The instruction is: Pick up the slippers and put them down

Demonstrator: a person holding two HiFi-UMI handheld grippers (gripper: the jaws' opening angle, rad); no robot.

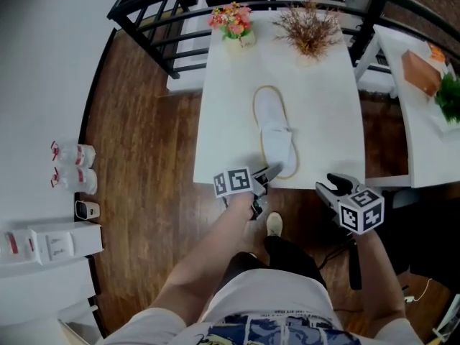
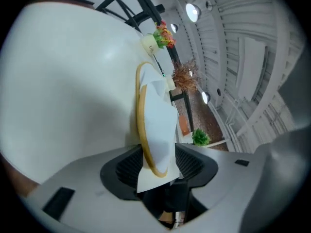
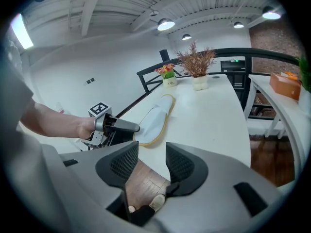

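A white slipper (image 1: pixel 274 131) with a yellow rim lies lengthwise on the white table (image 1: pixel 323 106), its near end at the table's front edge. My left gripper (image 1: pixel 264 177) is at that near end, rolled on its side. In the left gripper view the slipper's end (image 2: pixel 158 115) fills the gap between the two pads, which press on it from both sides. My right gripper (image 1: pixel 327 187) hangs just off the table's front edge to the right, open, with only wooden floor and a shoe between its fingers (image 3: pixel 148 161). It looks at the slipper (image 3: pixel 153 118) and the left gripper (image 3: pixel 121 126).
A pot of flowers (image 1: pixel 233 21) and a dried plant (image 1: pixel 309 27) stand at the table's far end. A black railing (image 1: pixel 154 20) curves behind. A second white table at the right bears an orange box (image 1: pixel 420 70) and a green plant (image 1: pixel 449 95). Bottles (image 1: pixel 72 167) stand on the floor, left.
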